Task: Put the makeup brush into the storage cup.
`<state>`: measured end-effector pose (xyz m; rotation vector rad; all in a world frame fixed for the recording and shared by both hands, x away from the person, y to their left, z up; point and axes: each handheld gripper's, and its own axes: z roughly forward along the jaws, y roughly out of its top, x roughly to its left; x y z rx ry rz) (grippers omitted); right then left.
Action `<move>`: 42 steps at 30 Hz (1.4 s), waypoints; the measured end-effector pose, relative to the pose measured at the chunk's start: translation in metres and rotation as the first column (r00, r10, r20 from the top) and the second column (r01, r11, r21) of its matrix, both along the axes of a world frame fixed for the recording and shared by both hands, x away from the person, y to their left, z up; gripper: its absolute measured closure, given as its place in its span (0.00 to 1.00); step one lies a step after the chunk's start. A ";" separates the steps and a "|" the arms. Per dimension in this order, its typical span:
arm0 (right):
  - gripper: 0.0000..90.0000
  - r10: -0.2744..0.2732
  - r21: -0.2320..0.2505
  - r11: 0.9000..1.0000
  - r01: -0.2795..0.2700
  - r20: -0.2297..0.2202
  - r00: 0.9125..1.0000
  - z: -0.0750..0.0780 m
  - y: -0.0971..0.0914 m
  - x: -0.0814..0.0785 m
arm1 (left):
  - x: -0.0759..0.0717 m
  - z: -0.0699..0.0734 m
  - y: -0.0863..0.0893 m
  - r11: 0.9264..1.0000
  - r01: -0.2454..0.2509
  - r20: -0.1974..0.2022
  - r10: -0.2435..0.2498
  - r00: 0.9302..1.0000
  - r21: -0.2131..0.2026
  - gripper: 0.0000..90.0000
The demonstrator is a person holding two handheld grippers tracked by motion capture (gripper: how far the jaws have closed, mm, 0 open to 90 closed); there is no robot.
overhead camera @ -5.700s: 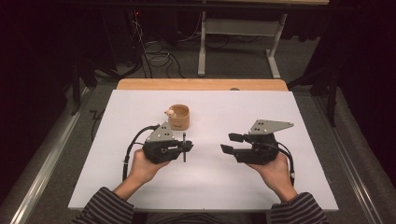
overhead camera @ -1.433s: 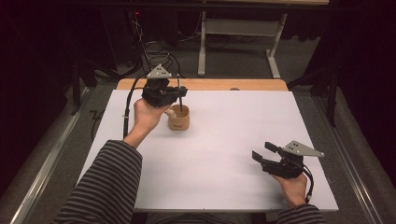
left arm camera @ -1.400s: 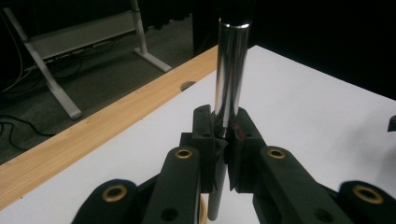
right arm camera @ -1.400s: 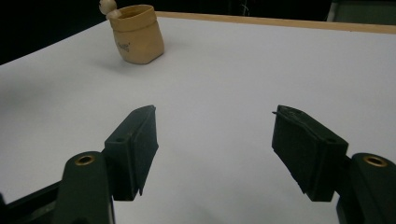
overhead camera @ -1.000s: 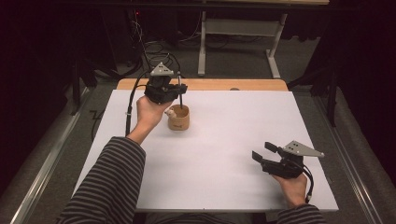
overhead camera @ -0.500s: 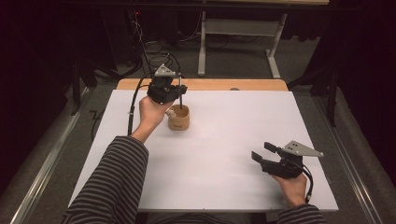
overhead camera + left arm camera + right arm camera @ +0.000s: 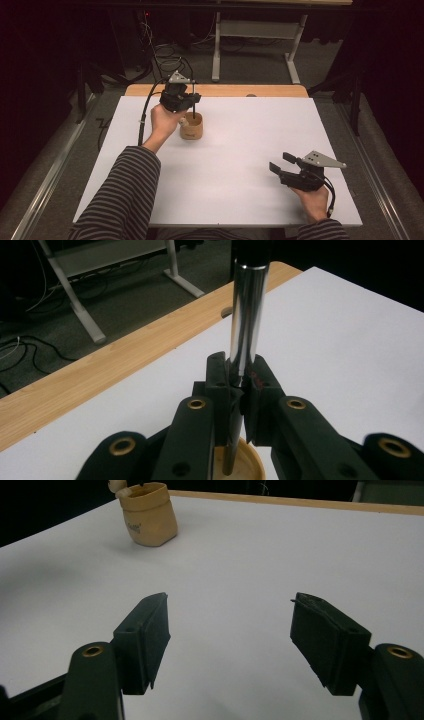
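Observation:
A small tan wooden cup [image 7: 192, 126] stands on the white table sheet [image 7: 240, 150] toward the far left; it also shows at the top left of the right gripper view [image 7: 150, 514]. My left gripper [image 7: 192, 98] hovers just above the cup, shut on a thin metal pen [image 7: 246, 320] with a shiny barrel and black ends. The pen stands upright, its lower end dipping into the cup's mouth [image 7: 240, 467]. My right gripper [image 7: 280, 164] rests low near the front right of the sheet, open, nothing between its jaws [image 7: 230, 630].
A wooden table edge [image 7: 220, 90] runs along the far side of the sheet. Beyond it are cables [image 7: 167, 57] and a white desk frame [image 7: 260, 35] on the floor. A person's striped sleeve [image 7: 120, 200] reaches in from the front left.
The left hand with the pen has shifted slightly over the cup, staying above it. The right gripper has not moved.

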<state>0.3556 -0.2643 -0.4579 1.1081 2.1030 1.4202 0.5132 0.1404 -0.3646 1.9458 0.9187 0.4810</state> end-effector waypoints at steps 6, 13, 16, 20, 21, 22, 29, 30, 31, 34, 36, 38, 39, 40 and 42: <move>0.37 0.003 -0.001 1.000 -0.003 -0.003 1.000 -0.001 0.001 0.001 | 0.004 -0.007 0.001 1.000 -0.007 -0.020 0.007 1.000 0.001 0.92; 0.37 0.002 0.001 1.000 -0.002 -0.002 1.000 0.000 0.001 0.000 | 0.007 -0.015 0.000 1.000 -0.013 -0.039 0.013 0.999 0.006 0.92; 0.37 0.003 0.001 1.000 -0.003 -0.005 1.000 -0.001 0.001 0.001 | 0.007 -0.016 -0.001 1.000 -0.013 -0.043 0.014 0.999 0.008 0.92; 0.37 0.003 0.000 1.000 -0.003 -0.005 1.000 -0.001 0.001 0.001 | 0.009 -0.019 -0.002 1.000 -0.012 -0.050 0.012 0.999 0.014 0.92; 0.37 0.003 0.001 1.000 -0.003 -0.005 1.000 -0.001 0.001 0.001 | 0.009 -0.019 -0.002 1.000 -0.013 -0.052 0.013 0.999 0.013 0.92; 0.37 0.002 0.002 1.000 -0.002 -0.005 1.000 0.000 0.001 0.000 | 0.009 -0.020 -0.002 1.000 -0.012 -0.055 0.013 0.998 0.012 0.92; 0.37 0.003 0.000 1.000 -0.003 -0.009 1.000 -0.001 0.001 0.001 | 0.010 -0.025 -0.003 1.000 -0.013 -0.071 0.014 0.997 0.020 0.92; 0.37 0.003 0.000 1.000 -0.003 -0.010 1.000 -0.001 0.001 0.001 | 0.010 -0.027 -0.003 1.000 -0.012 -0.076 0.014 0.997 0.023 0.92; 0.37 0.004 0.000 1.000 -0.004 -0.010 1.000 -0.001 0.001 0.001 | 0.010 -0.027 -0.003 1.000 -0.010 -0.080 0.012 0.997 0.028 0.92; 0.37 0.004 0.000 1.000 -0.004 -0.009 1.000 -0.001 0.002 0.001 | 0.011 -0.029 -0.004 0.999 -0.010 -0.085 0.012 0.996 0.033 0.92; 0.37 0.004 0.000 1.000 -0.004 -0.011 1.000 -0.001 0.001 0.001 | 0.011 -0.030 -0.005 0.999 -0.008 -0.086 0.011 0.996 0.034 0.92; 0.37 0.003 0.001 1.000 -0.003 -0.010 1.000 -0.001 0.001 0.001 | 0.011 -0.030 -0.006 0.999 -0.007 -0.087 0.010 0.996 0.037 0.92; 0.37 0.003 0.001 1.000 -0.003 -0.010 1.000 -0.001 0.001 0.001 | 0.011 -0.031 -0.007 0.999 -0.005 -0.088 0.009 0.996 0.041 0.92; 0.38 0.001 0.000 1.000 -0.001 -0.009 1.000 -0.001 0.001 0.001 | 0.011 -0.031 -0.008 0.999 -0.003 -0.088 0.007 0.996 0.045 0.92; 0.38 -0.004 0.002 1.000 0.004 -0.003 1.000 0.000 0.001 0.000 | 0.012 -0.032 -0.009 0.999 0.002 -0.091 0.002 0.996 0.045 0.91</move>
